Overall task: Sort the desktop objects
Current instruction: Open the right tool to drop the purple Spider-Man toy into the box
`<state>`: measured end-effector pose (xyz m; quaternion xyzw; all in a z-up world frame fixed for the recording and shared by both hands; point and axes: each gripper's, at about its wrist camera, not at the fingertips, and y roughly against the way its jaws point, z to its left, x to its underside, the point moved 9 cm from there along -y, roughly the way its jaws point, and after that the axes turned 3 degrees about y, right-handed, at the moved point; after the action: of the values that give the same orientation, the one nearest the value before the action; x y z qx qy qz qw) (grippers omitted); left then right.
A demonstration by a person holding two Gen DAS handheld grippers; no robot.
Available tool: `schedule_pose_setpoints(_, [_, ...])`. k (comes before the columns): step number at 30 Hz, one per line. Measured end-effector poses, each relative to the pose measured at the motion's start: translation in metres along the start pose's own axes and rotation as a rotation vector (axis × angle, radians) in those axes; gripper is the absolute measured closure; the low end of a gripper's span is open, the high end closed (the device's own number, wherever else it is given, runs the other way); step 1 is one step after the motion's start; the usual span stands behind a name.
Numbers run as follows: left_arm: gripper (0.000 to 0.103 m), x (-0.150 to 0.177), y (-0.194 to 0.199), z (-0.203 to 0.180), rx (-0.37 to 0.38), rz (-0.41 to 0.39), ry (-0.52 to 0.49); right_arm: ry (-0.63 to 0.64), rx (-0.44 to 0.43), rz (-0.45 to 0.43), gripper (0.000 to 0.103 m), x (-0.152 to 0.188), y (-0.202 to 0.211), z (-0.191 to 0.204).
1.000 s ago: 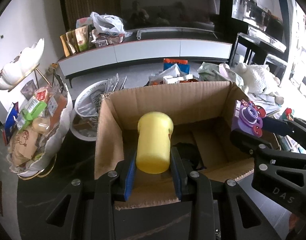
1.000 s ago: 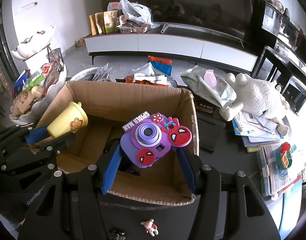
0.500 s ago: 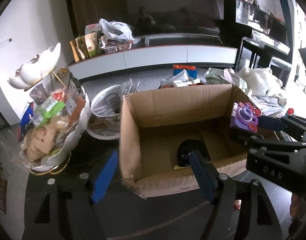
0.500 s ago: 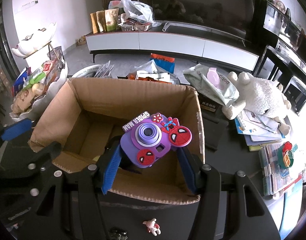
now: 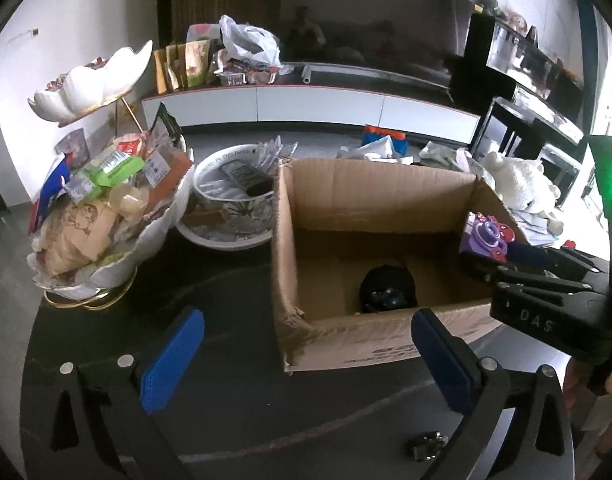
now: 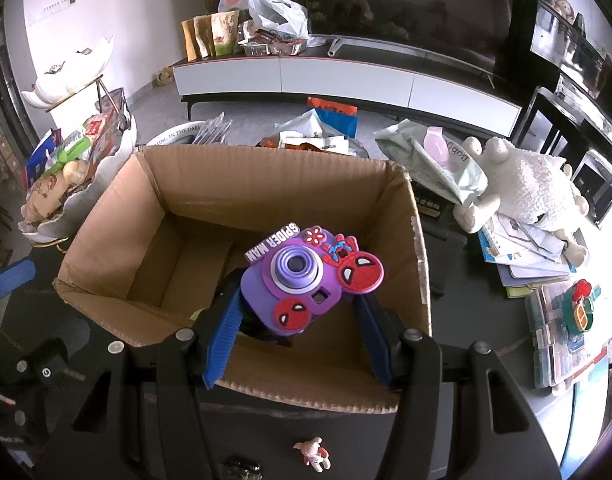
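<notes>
A dark counter (image 5: pixel 234 412) in a cluttered living room carries an open cardboard box (image 6: pixel 419 264), with a white bowl (image 5: pixel 226 240) of packets and a shell-shaped snack dish (image 5: pixel 106 276) to its left. The left tongs (image 5: pixel 306 356) stand wide apart and empty, just short of the box's near wall. The right tongs (image 6: pixel 298 332) are clamped on a purple toy camera (image 6: pixel 302 280), held above the box's open top. A dark object (image 5: pixel 387 290) lies on the box floor.
</notes>
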<state>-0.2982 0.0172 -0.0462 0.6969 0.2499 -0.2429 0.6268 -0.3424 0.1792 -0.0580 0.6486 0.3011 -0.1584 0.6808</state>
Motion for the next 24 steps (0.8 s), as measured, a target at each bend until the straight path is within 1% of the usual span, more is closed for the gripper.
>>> schedule_pose_setpoints(15, [0.001,0.013,-0.002,0.007,0.009,0.033,0.000,0.002,0.005,0.033,0.049,0.000,-0.016,0.002])
schedule_pose_setpoints(20, [0.001,0.014,-0.002,0.006,0.015,0.037,-0.006,-0.014,-0.019,0.029,0.049,-0.003,-0.014,0.004])
schedule_pose_setpoints(23, [0.001,0.014,-0.001,0.005,0.021,0.033,-0.010,0.002,0.001,0.020,0.046,-0.004,-0.011,0.005])
schedule_pose_setpoints(24, [0.001,0.014,0.000,0.005,0.018,0.033,-0.011,0.005,0.004,0.016,0.044,-0.005,-0.009,0.005])
